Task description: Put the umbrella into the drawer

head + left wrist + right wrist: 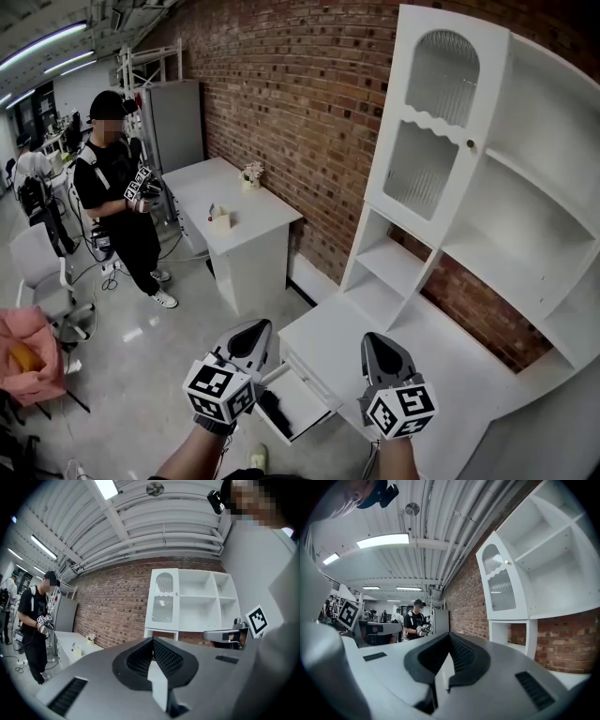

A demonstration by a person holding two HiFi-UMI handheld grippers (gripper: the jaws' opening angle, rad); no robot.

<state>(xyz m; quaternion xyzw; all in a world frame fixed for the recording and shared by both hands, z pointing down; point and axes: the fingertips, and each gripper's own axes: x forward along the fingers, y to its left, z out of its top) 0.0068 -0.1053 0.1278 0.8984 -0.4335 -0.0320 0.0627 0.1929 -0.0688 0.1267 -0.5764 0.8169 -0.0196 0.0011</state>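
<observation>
Left claw point(250, 337) and right claw point(379, 350) are held side by side at the bottom of the head view, with their marker cubes turned toward the camera. Both pairs of jaws are drawn together, and nothing is carried by either. Between and just below them an open drawer point(302, 398) is pulled out of the base of a white cabinet point(487, 197). The umbrella point(275, 411), dark and folded, is laid inside the drawer, toward its left end. Both claws are kept above the drawer, apart from the umbrella. A brick wall point(309, 112) is seen behind the cabinet, a white desk point(239, 211) is set against it, and a person point(122, 187) in black is placed well off to the left

From the left gripper view, the left claw's jaws are shown closed tip to tip, with nothing pinched between them. The cabinet and wall are seen beyond, the right claw at the right edge, the person at far left

From the right gripper view, the right claw's jaws are likewise shown fully closed and empty. The cabinet is seen to the right, the person straight beyond the jaws, the left claw at the left edge
</observation>
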